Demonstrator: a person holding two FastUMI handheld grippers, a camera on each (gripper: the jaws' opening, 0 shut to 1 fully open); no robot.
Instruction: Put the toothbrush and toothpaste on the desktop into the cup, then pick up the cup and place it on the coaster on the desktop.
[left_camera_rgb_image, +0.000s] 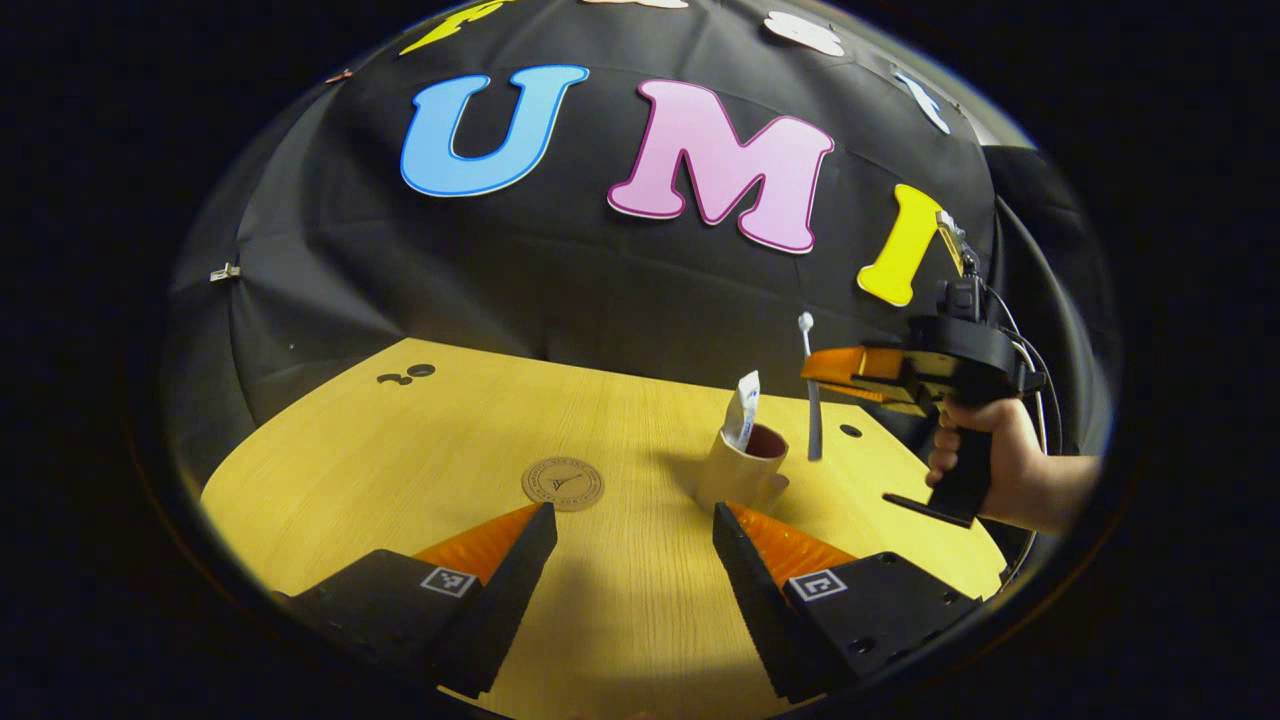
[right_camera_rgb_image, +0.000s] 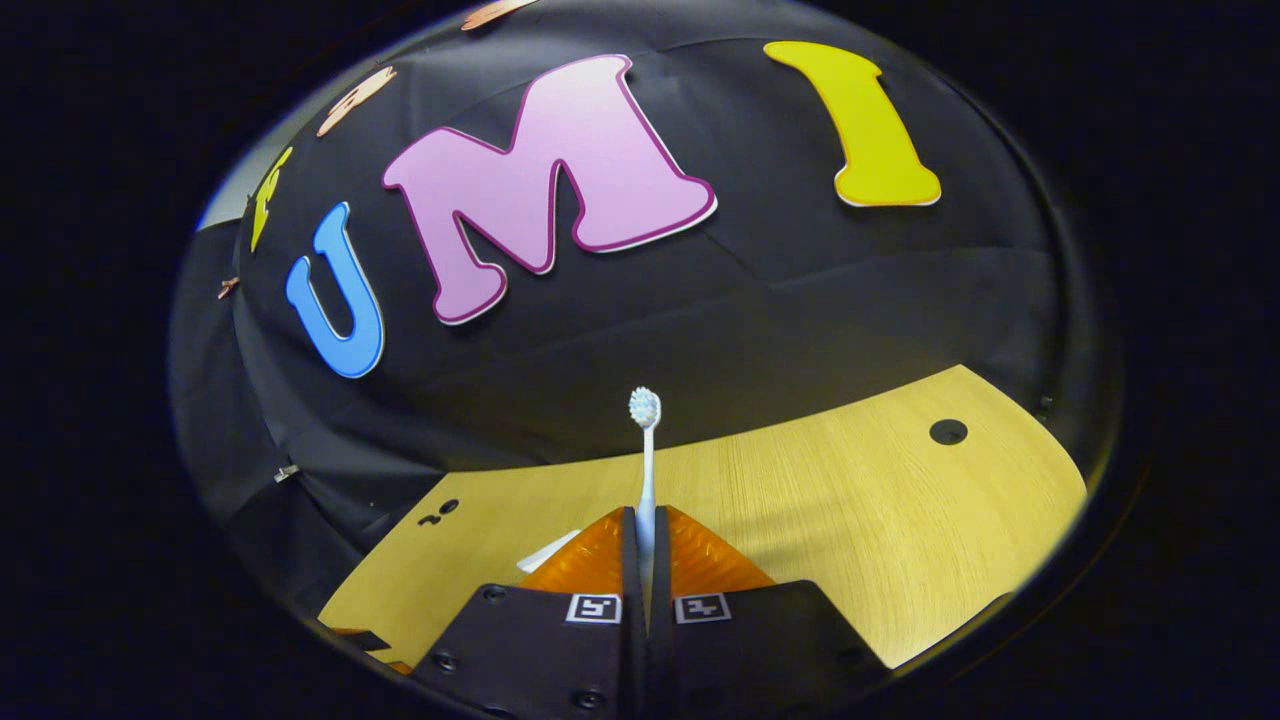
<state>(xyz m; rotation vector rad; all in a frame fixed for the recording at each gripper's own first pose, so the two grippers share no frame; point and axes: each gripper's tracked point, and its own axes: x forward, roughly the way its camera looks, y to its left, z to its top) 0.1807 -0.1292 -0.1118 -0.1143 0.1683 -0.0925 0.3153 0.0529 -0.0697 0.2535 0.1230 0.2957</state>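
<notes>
Two fingers of the left gripper (left_camera_rgb_image: 633, 520) sit nearest in the left gripper view, spread wide apart with nothing between them, low over the wooden desk (left_camera_rgb_image: 420, 450). Just beyond them stands the cup (left_camera_rgb_image: 742, 468), upright on the desk, and every other place here is given from it. A tube of toothpaste (left_camera_rgb_image: 743, 408) stands inside the cup, leaning and poking above the rim. To the left of the cup, apart from it, lies the round coaster (left_camera_rgb_image: 563, 483), flat on the desk and bare. To the right of the cup and higher than its rim, a hand (left_camera_rgb_image: 985, 455) holds the right gripper (left_camera_rgb_image: 815, 368), whose fingers point toward the cup. That gripper is clenched on the toothbrush (left_camera_rgb_image: 810, 385), which hangs upright just beside the cup on its right, bristle end up and handle end down, not inside the cup.

In the right gripper view the two fingers are pressed tight on the toothbrush (right_camera_rgb_image: 646, 470) stem, the bristle head standing up against the dark wall.
</notes>
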